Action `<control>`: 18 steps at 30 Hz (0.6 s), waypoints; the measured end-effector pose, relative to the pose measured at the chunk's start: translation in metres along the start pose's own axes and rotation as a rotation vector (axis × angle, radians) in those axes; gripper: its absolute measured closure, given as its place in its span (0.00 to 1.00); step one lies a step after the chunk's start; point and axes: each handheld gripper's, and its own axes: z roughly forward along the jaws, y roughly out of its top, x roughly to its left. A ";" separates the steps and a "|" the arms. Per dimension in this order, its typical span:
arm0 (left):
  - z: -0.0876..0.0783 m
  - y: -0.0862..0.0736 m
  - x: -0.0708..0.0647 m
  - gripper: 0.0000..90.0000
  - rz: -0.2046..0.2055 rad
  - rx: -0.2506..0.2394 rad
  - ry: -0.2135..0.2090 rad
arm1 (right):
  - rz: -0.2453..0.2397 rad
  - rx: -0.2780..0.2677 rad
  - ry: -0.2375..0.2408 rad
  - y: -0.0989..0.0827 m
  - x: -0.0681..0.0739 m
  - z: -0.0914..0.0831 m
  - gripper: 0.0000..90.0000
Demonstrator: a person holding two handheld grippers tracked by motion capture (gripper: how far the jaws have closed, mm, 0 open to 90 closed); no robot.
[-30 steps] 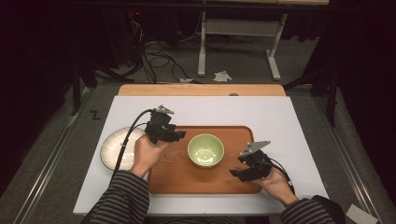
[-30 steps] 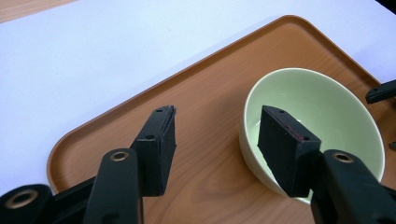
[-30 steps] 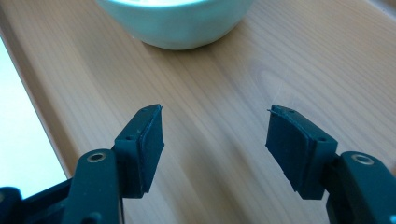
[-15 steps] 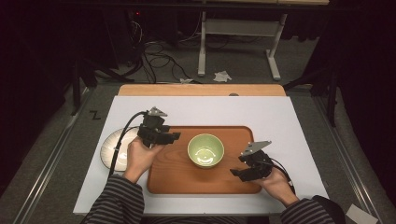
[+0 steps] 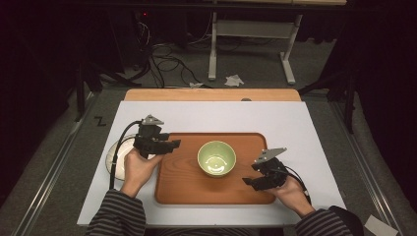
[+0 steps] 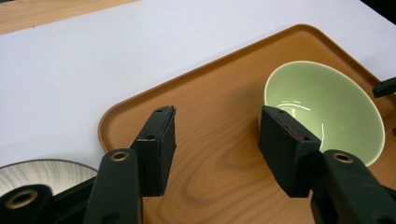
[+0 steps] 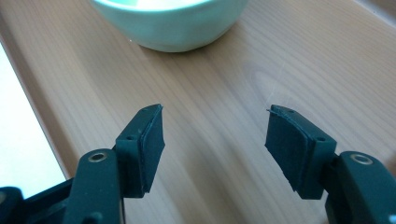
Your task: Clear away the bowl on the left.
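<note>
Since a second ago the left gripper [image 5: 169, 145] has drawn away from the green bowl [image 5: 217, 158] toward the left end of the tray [image 5: 187, 189], while the right gripper [image 5: 248, 181] has kept its place near the tray's right front corner. Both sets of jaws stand wide apart with nothing between them — in the left gripper view only bare wood grain shows in the gap, and the right gripper view shows the same.

Seen from the left gripper [image 6: 215, 140], the fingers hover over the tray's left part, with the bowl [image 6: 327, 105] just past the right-hand jaw, apart from it. At the lower left corner of that view lies the rim of a pale ribbed plate [image 6: 42, 172], off the tray [image 6: 140, 100] on the white table sheet [image 6: 93, 60].

From the right gripper [image 7: 215, 130], the bowl [image 7: 173, 28] sits upright ahead of the fingers, well clear of them, resting on the wooden tray [image 7: 303, 60].

In the high view the bowl stands near the tray's middle, empty, between the two grippers. The plate [image 5: 114, 152] lies beside the tray's left edge — partly under the left hand [image 5: 140, 167]. The right hand [image 5: 290, 191] rests at the tray's right front corner.
</note>
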 end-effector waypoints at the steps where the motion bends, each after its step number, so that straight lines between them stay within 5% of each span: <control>1: 0.000 -0.002 0.000 0.52 -0.004 0.000 -0.002 | -0.001 0.000 0.000 0.000 0.000 0.000 0.43; 18: -0.006 -0.017 0.009 0.52 -0.028 0.015 0.015 | 0.001 0.007 0.001 0.000 -0.001 0.001 0.43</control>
